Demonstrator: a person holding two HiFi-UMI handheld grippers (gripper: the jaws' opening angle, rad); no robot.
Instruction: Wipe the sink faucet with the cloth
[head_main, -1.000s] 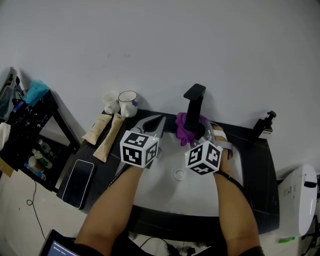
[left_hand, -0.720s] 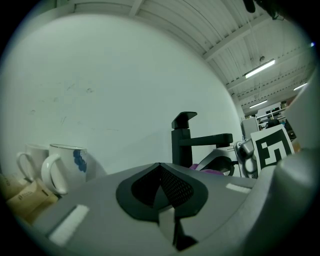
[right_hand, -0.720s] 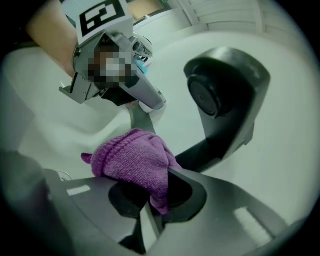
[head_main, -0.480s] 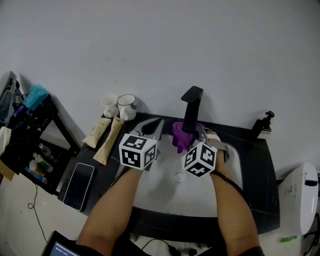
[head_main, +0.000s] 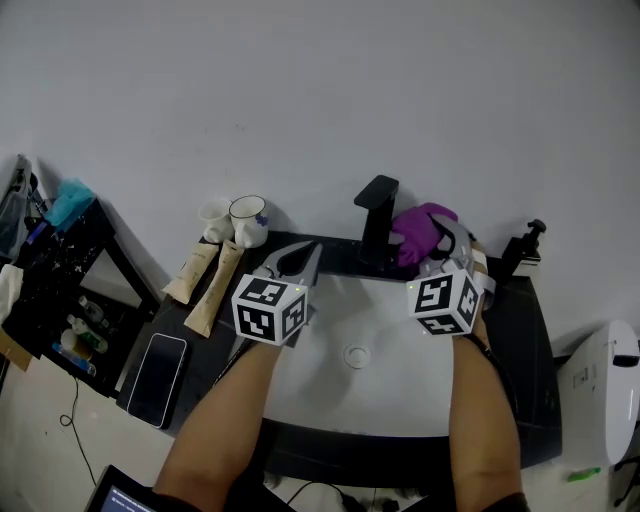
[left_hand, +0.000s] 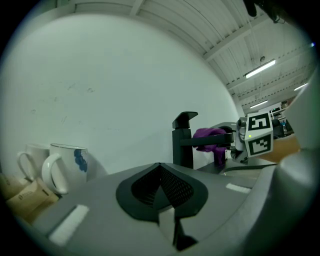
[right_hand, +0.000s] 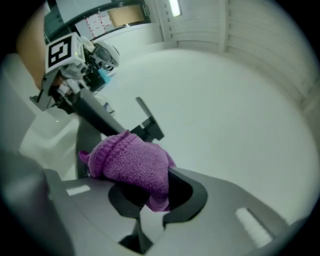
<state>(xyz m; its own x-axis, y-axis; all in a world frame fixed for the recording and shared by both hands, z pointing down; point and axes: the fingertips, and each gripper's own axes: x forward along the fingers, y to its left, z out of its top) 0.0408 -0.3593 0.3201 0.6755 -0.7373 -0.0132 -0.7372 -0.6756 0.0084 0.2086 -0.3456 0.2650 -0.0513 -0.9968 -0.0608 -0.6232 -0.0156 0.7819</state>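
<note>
Purple knit cloth (right_hand: 131, 162) pinched in the right gripper (right_hand: 150, 197), bunched over the fingertips and hiding them. Just beyond those fingers, black faucet (head_main: 377, 215); contact with the cloth impossible to judge. Left gripper (left_hand: 161, 195) pressed together on nothing, tips short of the faucet, two white mugs (head_main: 240, 218) off to their left. Below both pairs of fingers, white sink (head_main: 330, 385) set in a dark counter (head_main: 520, 330); plain pale wall (head_main: 300, 100) ahead. Outward of the left fingers, tubes (head_main: 205, 278) and a phone (head_main: 157, 375); outward of the right, a dark dispenser (head_main: 527, 250). Cluttered shelf (head_main: 60, 290) cut off at the frame's edge. Open air above the sink between the two grippers.
</note>
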